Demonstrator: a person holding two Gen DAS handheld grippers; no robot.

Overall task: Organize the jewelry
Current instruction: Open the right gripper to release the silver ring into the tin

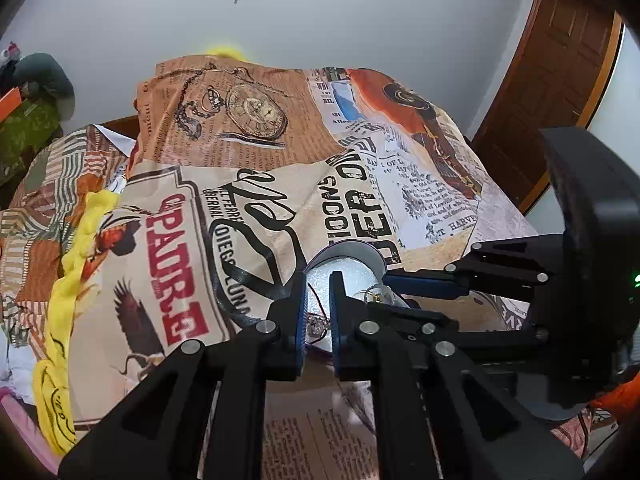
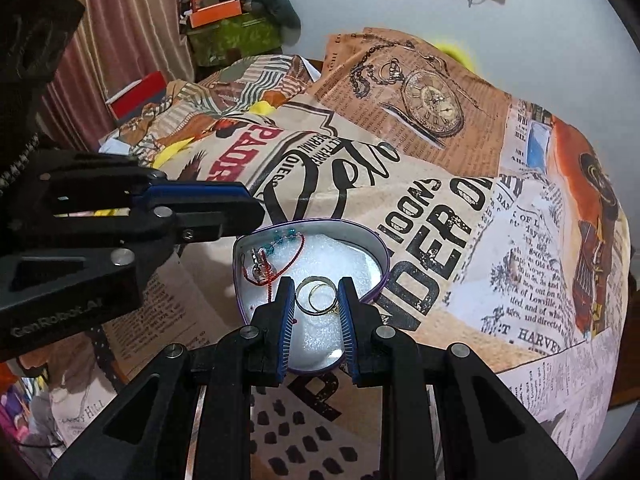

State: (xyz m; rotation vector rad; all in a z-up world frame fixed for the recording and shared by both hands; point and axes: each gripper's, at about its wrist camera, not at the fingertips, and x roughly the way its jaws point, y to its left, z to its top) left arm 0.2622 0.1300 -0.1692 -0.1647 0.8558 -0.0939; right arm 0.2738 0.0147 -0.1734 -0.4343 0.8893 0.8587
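Resting on white foam inside the purple heart-shaped tin, two gold rings lean together, directly between the parted fingers of the right gripper, untouched by either pad. Lying left and a little farther in, against the tin's wall, a red chain with teal beads. Reaching in from the left, above the rim near that chain, the left gripper, fingers narrowly apart and seemingly holding nothing. Spread beneath everything, a newspaper-print cloth. Clearly nearer the rings: the right hand.
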